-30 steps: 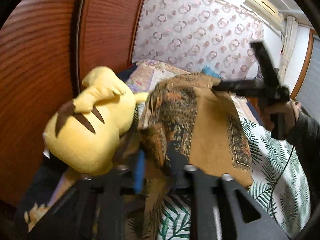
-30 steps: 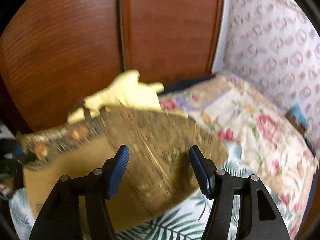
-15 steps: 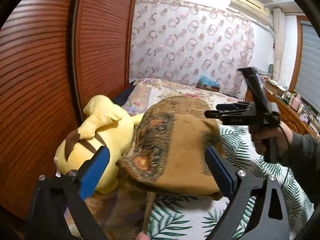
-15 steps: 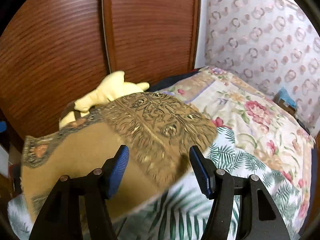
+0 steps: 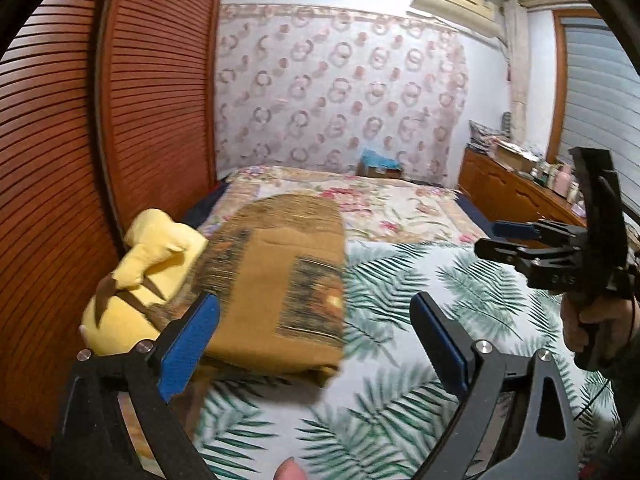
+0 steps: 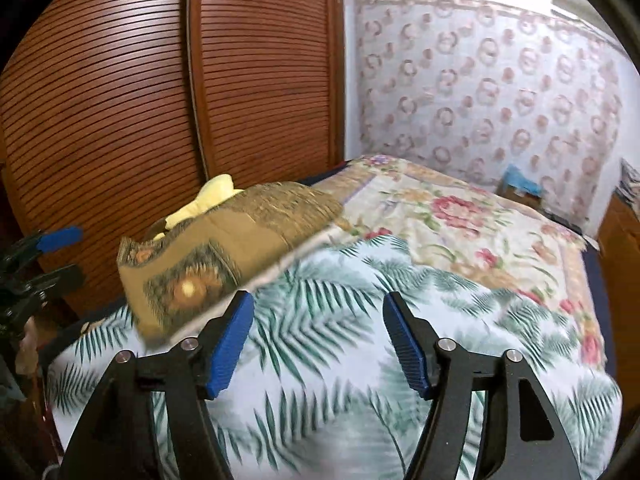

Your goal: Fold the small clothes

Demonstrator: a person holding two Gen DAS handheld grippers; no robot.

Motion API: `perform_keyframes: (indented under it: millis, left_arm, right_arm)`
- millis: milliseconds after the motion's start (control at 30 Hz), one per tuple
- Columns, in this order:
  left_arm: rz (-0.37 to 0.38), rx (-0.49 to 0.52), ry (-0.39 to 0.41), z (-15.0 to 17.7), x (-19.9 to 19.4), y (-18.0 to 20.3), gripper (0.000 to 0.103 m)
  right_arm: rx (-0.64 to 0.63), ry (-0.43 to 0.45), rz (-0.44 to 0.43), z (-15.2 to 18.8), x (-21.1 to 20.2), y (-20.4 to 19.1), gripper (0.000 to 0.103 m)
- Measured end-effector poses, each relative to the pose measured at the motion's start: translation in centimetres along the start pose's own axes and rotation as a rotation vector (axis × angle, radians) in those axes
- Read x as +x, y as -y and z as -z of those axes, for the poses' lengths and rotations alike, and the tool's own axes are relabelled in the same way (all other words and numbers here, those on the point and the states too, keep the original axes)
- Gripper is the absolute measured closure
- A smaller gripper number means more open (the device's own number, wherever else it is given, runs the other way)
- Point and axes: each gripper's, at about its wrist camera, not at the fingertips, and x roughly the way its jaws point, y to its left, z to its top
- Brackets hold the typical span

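Brown patterned cloth (image 5: 276, 288): released, lay folded on bed (image 5: 400, 280). Left claw (image 5: 316, 344), right claw (image 6: 318, 344): spread, just widened, empty; fold judged complete.

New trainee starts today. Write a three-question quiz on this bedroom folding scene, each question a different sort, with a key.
1. True or false: the left gripper is clamped on the brown patterned cloth.
2. What lies against the cloth on the wardrobe side? A) yellow plush toy B) pillow C) basket
3. Fill in: the cloth lies folded on the ___-print sheet.

Key: 1 false, its jaws stand open and empty. 2 A. 3 palm leaf.
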Motion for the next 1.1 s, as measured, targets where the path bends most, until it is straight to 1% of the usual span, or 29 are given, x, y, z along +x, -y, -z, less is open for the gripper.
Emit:
perform_keyframes:
  millis: [100, 133, 300, 433, 500, 633, 700, 833, 933, 1100]
  left_arm:
    - [0.033, 0.026, -0.006, 0.4, -0.1, 2.3, 0.007]
    - [0.044, 0.038, -0.006, 0.6, -0.1, 3.2, 0.007]
    - [0.081, 0.085, -0.003, 1.1, -0.6, 6.6, 0.007]
    - [0.112, 0.108, 0.003, 1.0, -1.1, 8.9, 0.007]
    - [0.129, 0.117, 0.013, 0.7, -1.5, 10.1, 0.007]
    - [0.114, 0.130, 0.032, 0.2, -2.2, 11.5, 0.007]
    - [0.132, 0.129, 0.049, -0.2, -2.8, 12.1, 0.007]
    - [0.153, 0.126, 0.059, -0.5, -3.3, 12.4, 0.007]
    - [0.154, 0.125, 0.064, -0.7, -3.6, 12.6, 0.007]
    - [0.153, 0.121, 0.063, -0.7, -3.6, 12.6, 0.007]
  right_arm:
    - [0.039, 0.004, 0.051, 1.9, -2.7, -0.1, 0.023]
    - [0.052, 0.004, 0.071, 2.6, -3.8, -0.2, 0.022]
    - [0.151, 0.028, 0.179, 5.6, -9.1, -0.4, 0.022]
    - [0.197, 0.072, 0.261, 7.2, -12.9, -0.9, 0.022]
    - [0.223, 0.098, 0.303, 7.6, -14.7, -1.1, 0.022]
    - [0.255, 0.139, 0.358, 8.4, -17.9, -1.8, 0.022]
    - [0.263, 0.156, 0.387, 8.5, -19.1, -2.0, 0.022]
    - [0.278, 0.190, 0.423, 8.9, -20.3, -3.4, 0.022]
    - [0.278, 0.201, 0.425, 9.2, -19.4, -4.1, 0.022]
    - [0.295, 0.203, 0.426, 10.2, -18.4, -4.0, 0.022]
